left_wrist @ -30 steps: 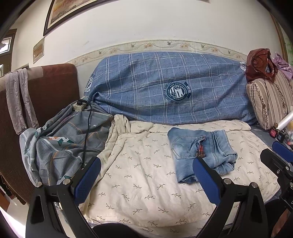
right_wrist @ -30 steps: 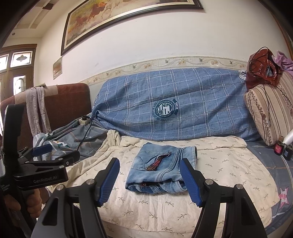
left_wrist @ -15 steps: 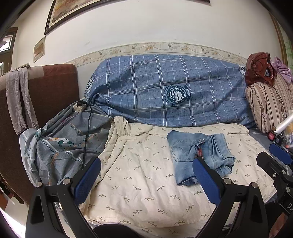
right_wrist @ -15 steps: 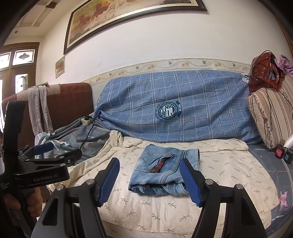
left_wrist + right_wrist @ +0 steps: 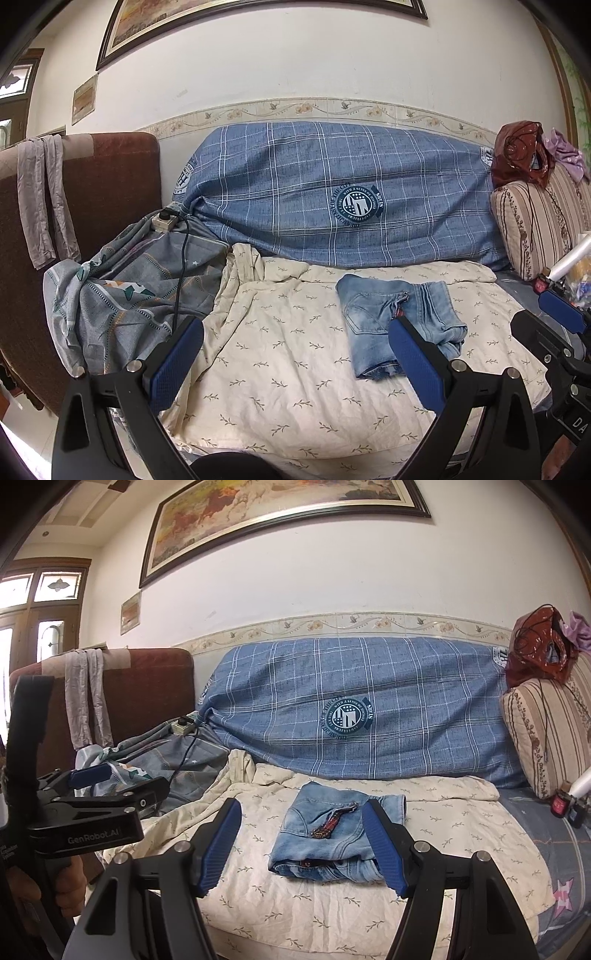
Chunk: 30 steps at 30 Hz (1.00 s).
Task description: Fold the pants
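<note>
Both grippers hang apart from the cloth: my left gripper (image 5: 295, 354) has its jaws spread wide and empty, and my right gripper (image 5: 304, 843) is spread just as wide, gripping nothing. Folded into a compact bundle, the denim pants (image 5: 334, 834) lie on the cream leaf-print sheet (image 5: 280, 354) covering the sofa seat, in front of the blue plaid cover (image 5: 369, 709).

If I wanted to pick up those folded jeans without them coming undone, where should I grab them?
Probably pinch the jeans at the thick rolled edge nearest the camera, coming in low from the front. All the layers stack there, so one squeeze could catch them together. The far edge by the blue plaid cover looks thinner and looser. Both the left gripper and right gripper are open, holding nothing.
</note>
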{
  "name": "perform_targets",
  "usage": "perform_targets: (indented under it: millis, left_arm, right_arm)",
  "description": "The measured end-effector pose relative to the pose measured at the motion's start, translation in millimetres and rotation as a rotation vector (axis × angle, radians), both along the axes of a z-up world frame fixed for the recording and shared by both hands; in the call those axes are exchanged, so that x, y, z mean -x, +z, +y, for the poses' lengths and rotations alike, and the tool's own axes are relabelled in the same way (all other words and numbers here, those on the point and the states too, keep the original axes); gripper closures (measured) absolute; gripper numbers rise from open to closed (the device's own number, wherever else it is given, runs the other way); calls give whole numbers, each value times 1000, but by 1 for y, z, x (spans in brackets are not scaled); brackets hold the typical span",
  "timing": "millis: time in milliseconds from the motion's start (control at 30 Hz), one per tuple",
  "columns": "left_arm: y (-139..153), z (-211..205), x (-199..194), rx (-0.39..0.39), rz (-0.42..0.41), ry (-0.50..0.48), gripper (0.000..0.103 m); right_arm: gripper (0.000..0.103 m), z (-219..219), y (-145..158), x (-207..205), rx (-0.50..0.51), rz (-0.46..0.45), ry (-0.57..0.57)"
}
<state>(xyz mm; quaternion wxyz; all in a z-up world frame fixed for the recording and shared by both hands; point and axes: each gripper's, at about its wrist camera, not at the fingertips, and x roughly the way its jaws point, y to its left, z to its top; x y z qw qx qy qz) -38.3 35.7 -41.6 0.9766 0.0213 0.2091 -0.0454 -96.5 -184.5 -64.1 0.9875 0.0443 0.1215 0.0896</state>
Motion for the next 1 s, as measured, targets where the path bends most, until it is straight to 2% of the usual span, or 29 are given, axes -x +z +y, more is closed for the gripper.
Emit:
perform_targets:
  millis: [733, 1000]
  left_arm:
    - [5, 32, 14, 78, -19, -14, 3]
    - [4, 51, 12, 105, -23, -6, 3]
  right_arm:
    - [32, 31, 15, 15, 80, -24, 8]
    - [32, 52, 17, 9, 117, -14, 26]
